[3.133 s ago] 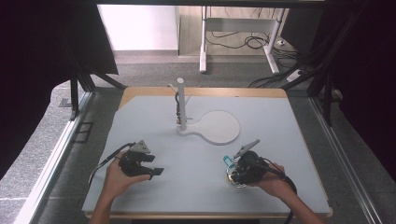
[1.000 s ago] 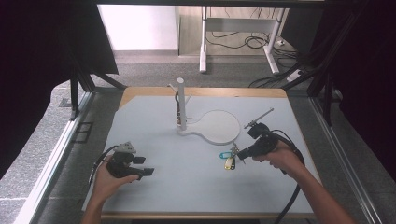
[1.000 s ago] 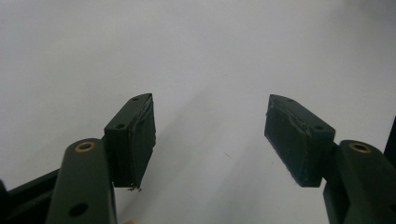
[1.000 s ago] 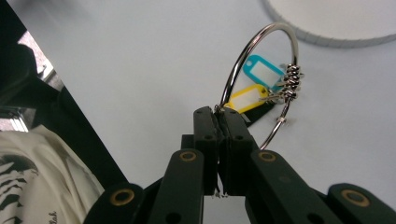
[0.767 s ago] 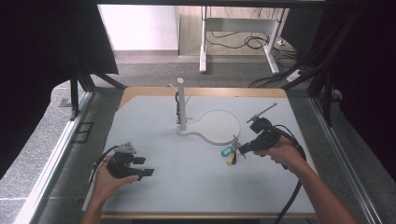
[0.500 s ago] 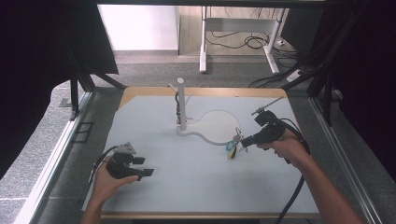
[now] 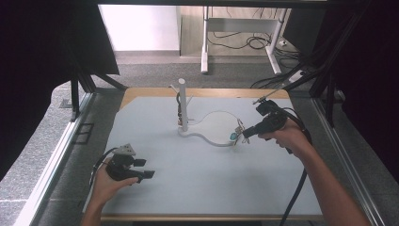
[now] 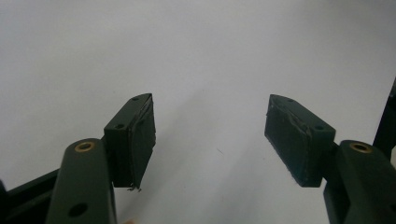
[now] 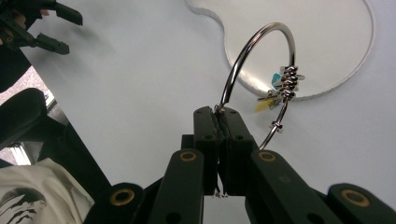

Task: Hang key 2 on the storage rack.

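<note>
where the right gripper (image 9: pixel 220 114) is held above the right half of the table, its jaws are pressed together on the rim of a metal ring (image 9: pixel 252 70); item: ring, silver, thin, hanging clear of the surface, with a cluster of small metal pieces and blue and yellow tags (image 9: pixel 280 86) strung on its far side. in the high view the ring (image 7: pixel 236 132) hangs at the right edge of the white stand base (image 7: pixel 214 129), and the right gripper (image 7: pixel 245 133) points left toward it. item: stand, flat rounded base with a white upright post (image 7: pixel 183 104) near the table's back edge, left of the base's round part; something small hangs on the post, too small to tell. item: left gripper (image 7: pixel 149 168), near the front left corner of the table (image 7: pixel 197 179), jaws spread wide with nothing between the pads (image 8: pixel 140 140). item: table, pale grey top, wooden edge along the back.
</note>
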Action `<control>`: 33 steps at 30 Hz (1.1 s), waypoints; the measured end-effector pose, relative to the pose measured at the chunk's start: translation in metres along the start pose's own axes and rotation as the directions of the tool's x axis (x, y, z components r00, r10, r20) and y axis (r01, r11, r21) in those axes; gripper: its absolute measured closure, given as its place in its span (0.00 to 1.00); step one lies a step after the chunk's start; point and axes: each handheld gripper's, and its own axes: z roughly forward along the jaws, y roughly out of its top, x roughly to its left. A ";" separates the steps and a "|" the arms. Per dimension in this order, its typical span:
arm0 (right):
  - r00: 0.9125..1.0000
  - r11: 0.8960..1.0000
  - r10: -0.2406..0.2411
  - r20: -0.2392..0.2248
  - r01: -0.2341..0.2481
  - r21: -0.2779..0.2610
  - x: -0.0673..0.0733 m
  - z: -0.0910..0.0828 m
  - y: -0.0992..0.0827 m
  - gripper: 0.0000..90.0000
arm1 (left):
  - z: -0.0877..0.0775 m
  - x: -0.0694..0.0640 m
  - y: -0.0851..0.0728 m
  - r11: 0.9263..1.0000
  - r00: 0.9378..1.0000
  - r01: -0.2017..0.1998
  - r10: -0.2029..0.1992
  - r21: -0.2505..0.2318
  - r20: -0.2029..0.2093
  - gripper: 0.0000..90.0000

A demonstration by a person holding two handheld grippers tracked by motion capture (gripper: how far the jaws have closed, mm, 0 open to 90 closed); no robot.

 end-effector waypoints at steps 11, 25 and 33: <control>1.000 1.000 0.008 0.019 -0.008 0.003 -0.002 -0.007 0.021 0.97 | 0.000 0.000 0.000 1.000 1.000 0.000 0.000 -0.001 -0.003 0.38; 1.000 1.000 -0.005 0.026 0.005 -0.001 0.004 -0.012 0.046 0.97 | -0.001 0.001 -0.001 1.000 1.000 -0.002 0.002 -0.005 0.001 0.38; 0.999 1.000 0.006 0.032 -0.005 -0.019 0.002 -0.014 0.057 0.97 | -0.001 0.001 -0.001 1.000 1.000 -0.003 0.003 -0.004 0.002 0.38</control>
